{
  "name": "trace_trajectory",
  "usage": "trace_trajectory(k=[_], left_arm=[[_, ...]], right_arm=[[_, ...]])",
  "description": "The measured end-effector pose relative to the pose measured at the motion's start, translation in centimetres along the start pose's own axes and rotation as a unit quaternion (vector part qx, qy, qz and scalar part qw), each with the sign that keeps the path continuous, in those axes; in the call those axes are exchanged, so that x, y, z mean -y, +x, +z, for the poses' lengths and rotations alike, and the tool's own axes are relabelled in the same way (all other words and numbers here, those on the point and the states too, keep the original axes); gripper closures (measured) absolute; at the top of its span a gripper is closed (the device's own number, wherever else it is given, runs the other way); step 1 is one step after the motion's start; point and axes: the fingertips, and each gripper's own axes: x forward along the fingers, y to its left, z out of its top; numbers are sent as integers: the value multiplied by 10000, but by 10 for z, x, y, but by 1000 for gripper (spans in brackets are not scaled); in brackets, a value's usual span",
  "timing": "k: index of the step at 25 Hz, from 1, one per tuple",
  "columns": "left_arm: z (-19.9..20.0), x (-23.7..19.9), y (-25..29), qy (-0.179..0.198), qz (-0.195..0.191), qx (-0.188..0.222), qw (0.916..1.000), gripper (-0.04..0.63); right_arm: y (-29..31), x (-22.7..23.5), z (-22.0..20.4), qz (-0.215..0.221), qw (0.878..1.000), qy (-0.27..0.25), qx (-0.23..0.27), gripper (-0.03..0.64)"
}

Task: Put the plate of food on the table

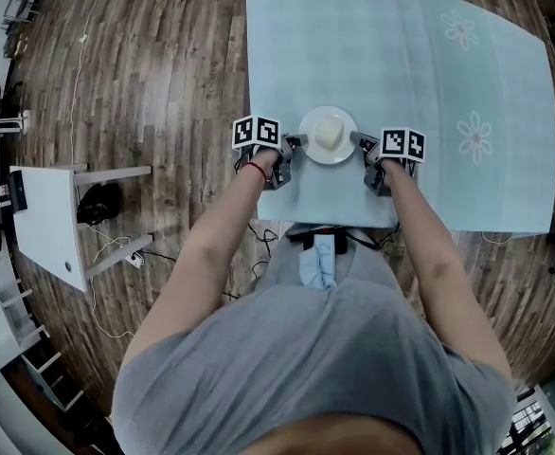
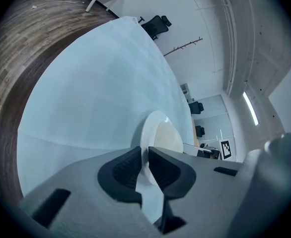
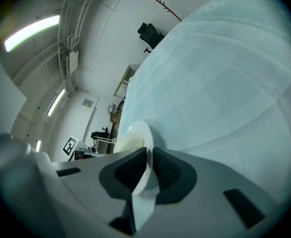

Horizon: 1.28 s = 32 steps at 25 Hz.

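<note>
Pinching the plate [image 1: 329,157] by opposite sides, the left gripper [image 1: 295,146] and right gripper [image 1: 360,141] have fingers closed on its rim, food [image 1: 328,133] aboard, near the counter's [image 1: 401,64] front edge. Releasing 1 side first could tilt it and slide the food off.

Tbl [image 1: 372,74] w/ pale-blue cloth [image 1: 491,192]

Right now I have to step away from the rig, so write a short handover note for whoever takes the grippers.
Left gripper: shut on the plate at its left rim.
Right gripper: shut on its right rim.
The plate carries a pale piece of food and sits level over the near edge of the cloth-covered table. I cannot tell whether it touches.
Done: plate is over the table.
Left: set it down, open both grippers, withdraw.
</note>
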Motion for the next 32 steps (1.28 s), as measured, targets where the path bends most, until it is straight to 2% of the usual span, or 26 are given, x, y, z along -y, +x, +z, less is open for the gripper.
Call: trace_trajectory(k=[23, 28, 32], left_arm=[[9, -1, 11, 150, 316, -31, 9994, 561], [9, -2, 12, 314, 363, -44, 9988, 561], [9, -1, 10, 709, 568, -124, 9958, 557]], right_arm=[[3, 11, 8, -288, 9996, -62, -16, 575], [4, 14, 7, -326, 9993, -140, -63, 575], [1, 14, 7, -409, 9989, -211, -28, 575]])
